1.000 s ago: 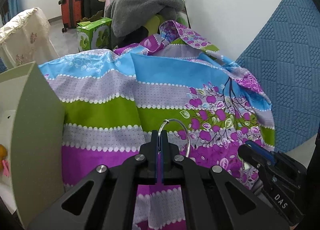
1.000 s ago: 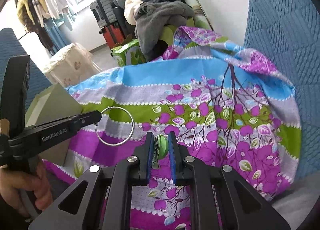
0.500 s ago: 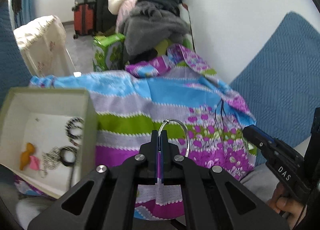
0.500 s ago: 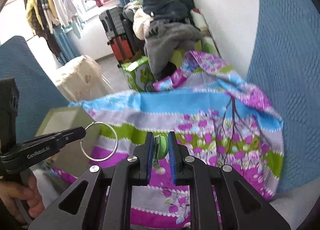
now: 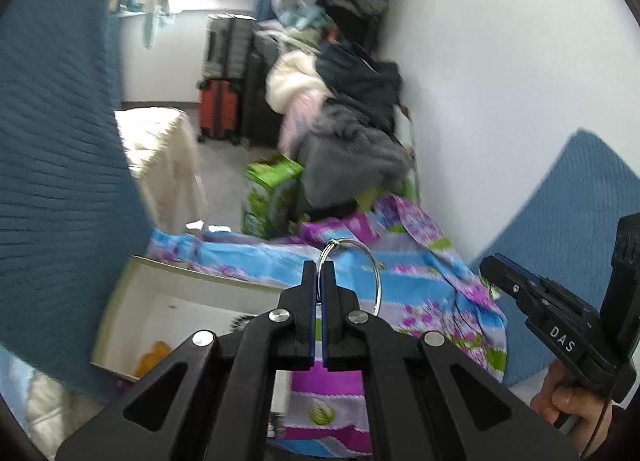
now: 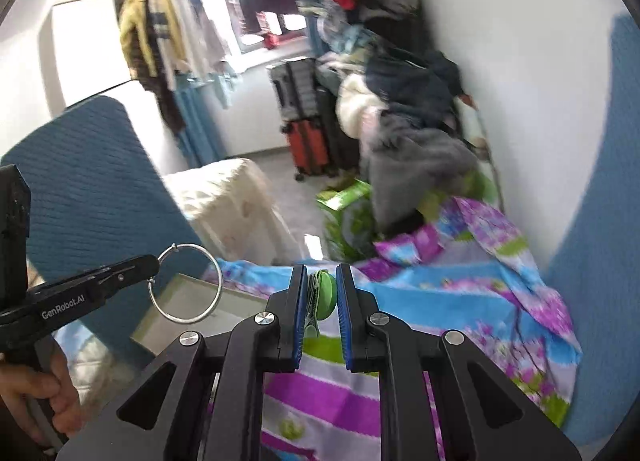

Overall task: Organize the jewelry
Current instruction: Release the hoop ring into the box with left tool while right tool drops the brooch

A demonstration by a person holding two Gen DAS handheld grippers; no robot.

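My left gripper (image 5: 319, 265) is shut on a large silver hoop ring (image 5: 374, 273) and holds it up in the air; the same gripper (image 6: 154, 261) and ring (image 6: 185, 284) show at the left of the right wrist view. My right gripper (image 6: 318, 275) is shut on a green hair clip (image 6: 325, 296); this gripper (image 5: 486, 263) shows at the right of the left wrist view. An open pale box (image 5: 168, 293) lies below left with an orange piece (image 5: 154, 355) and a dark band inside; its edge shows in the right wrist view (image 6: 192, 293).
A flowered purple, blue and green cloth (image 5: 420, 293) covers the surface below. Blue cushions stand at the left (image 5: 52, 181) and right (image 5: 580, 213). A clothes pile (image 5: 348, 133), suitcases (image 5: 224, 101) and a green carton (image 5: 272, 189) stand beyond.
Both grippers have risen and tilted up away from the cloth, each still holding its item. The box has come into view below left, and more of the room shows.
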